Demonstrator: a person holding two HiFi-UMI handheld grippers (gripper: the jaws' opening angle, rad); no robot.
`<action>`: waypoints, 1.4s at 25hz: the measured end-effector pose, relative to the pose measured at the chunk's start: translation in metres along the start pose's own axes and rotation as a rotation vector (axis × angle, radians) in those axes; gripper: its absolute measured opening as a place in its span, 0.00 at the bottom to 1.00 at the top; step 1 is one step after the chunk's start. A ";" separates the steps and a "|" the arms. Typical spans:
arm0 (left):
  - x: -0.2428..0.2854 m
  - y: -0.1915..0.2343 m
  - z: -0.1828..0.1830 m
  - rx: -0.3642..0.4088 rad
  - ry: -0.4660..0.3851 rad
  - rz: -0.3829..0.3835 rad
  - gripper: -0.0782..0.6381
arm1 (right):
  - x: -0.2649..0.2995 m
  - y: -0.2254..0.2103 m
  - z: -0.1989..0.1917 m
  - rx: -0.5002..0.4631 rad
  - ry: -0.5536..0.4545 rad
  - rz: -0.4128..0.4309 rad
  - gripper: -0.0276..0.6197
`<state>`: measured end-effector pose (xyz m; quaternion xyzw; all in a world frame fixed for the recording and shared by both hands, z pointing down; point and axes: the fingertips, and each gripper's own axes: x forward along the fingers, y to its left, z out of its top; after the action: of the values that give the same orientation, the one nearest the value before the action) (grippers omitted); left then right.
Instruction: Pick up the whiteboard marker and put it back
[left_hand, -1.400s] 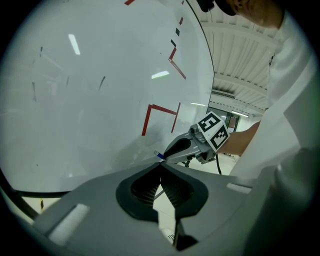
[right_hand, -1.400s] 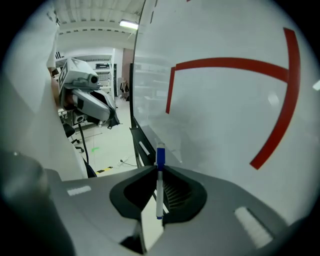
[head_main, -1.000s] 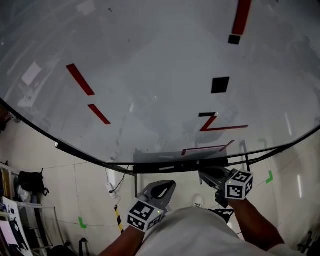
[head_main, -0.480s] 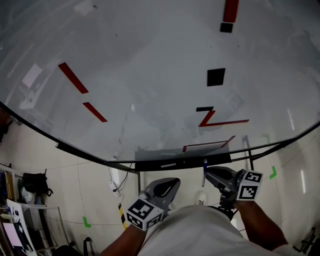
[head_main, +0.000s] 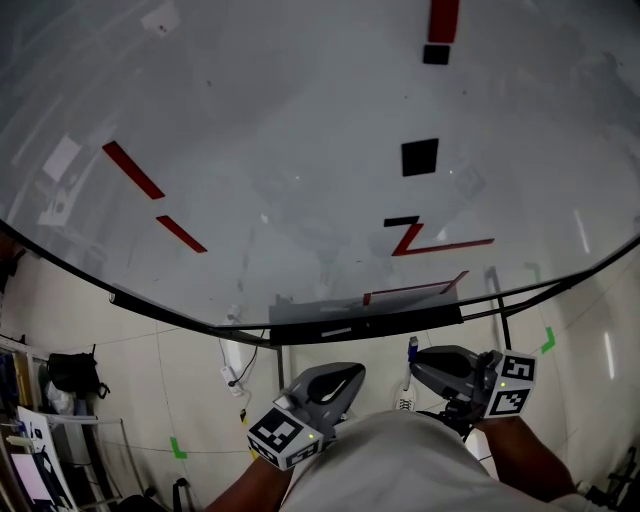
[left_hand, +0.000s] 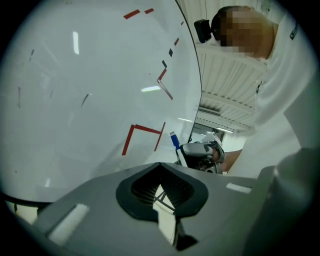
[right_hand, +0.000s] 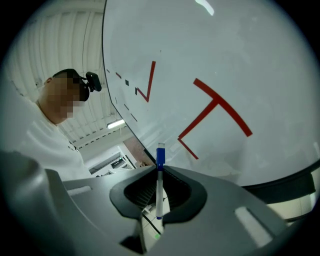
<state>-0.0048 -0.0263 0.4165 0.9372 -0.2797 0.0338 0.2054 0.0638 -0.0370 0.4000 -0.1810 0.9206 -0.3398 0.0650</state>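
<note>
The whiteboard marker (right_hand: 159, 192), white with a blue cap, stands upright between the jaws of my right gripper (right_hand: 160, 169), which is shut on it. In the head view its blue cap (head_main: 412, 346) pokes up from the right gripper (head_main: 417, 362), a little below the whiteboard's dark tray (head_main: 340, 328). The left gripper view also catches the marker (left_hand: 175, 146) in the right gripper (left_hand: 200, 151). My left gripper (head_main: 349, 373) hangs below the tray's middle, jaws shut on nothing (left_hand: 160, 165).
The whiteboard (head_main: 280, 120) fills the upper view and carries red lines (head_main: 132, 170) and black squares (head_main: 420, 157). Under it, a white plug with cables (head_main: 232, 360) hangs by the wall. A black bag (head_main: 68, 372) and green tape marks (head_main: 178, 448) lie on the floor.
My right gripper has drawn back and down from the tray, and the marker's blue cap now shows above its jaws. The left gripper has barely shifted.
</note>
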 end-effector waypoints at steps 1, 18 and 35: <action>0.000 0.000 0.001 0.000 0.001 0.001 0.13 | 0.000 0.000 0.000 -0.006 0.002 0.001 0.09; 0.001 -0.006 -0.002 0.040 0.028 -0.041 0.13 | 0.004 -0.009 -0.001 -0.024 0.012 -0.014 0.09; 0.001 0.002 -0.011 0.075 0.045 -0.009 0.13 | 0.009 -0.008 0.002 -0.038 0.019 -0.012 0.09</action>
<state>-0.0042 -0.0234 0.4276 0.9446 -0.2692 0.0643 0.1766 0.0581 -0.0471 0.4033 -0.1846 0.9264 -0.3241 0.0509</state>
